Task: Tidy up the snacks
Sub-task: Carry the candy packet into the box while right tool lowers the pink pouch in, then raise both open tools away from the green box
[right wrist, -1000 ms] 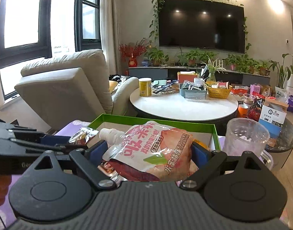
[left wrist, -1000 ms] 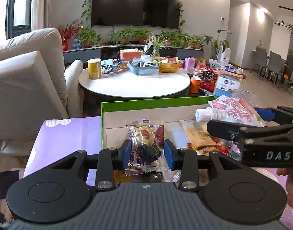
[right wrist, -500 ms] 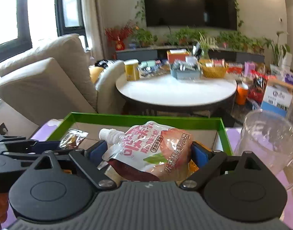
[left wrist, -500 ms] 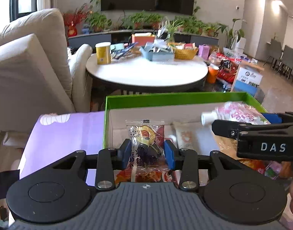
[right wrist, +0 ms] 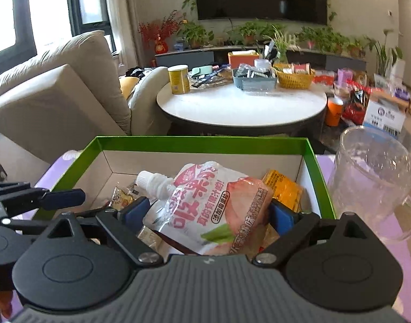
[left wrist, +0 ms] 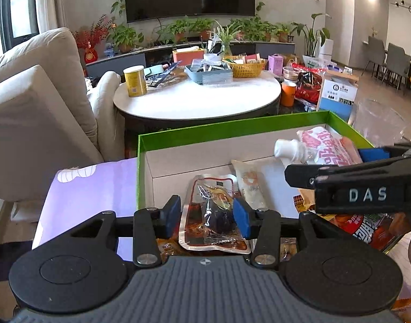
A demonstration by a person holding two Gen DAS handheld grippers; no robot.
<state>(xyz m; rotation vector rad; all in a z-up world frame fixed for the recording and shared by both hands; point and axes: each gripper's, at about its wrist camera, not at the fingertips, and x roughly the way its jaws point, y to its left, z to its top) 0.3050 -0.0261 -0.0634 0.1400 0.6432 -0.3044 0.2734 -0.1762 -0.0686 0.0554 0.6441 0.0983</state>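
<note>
Landmark: we place everything relative to the green box (left wrist: pixel 232 129) on the purple-covered worktop (left wrist: pixel 92 188).
Left claw (left wrist: pixel 206 216): jaws have just been opening; the clear-wrapped snack packet (left wrist: pixel 213 210) lies between the blue pads but looks released, over the near left part of the box floor.
Right claw (right wrist: pixel 205 215): clamped on the pink spouted jelly pouch (right wrist: pixel 211 202), held above the box interior, spout toward the box's left wall.
Step in hand: we judge both snacks are being set down inside the box.
Method: we lower the pouch onto a free patch (the orange packet (right wrist: pixel 283 191) sits in the far right corner), then part the jaws fully.
Caution: the clear jug (right wrist: pixel 372 183) stands just outside the box's right wall; we withdraw the right claw without swinging toward it.
</note>
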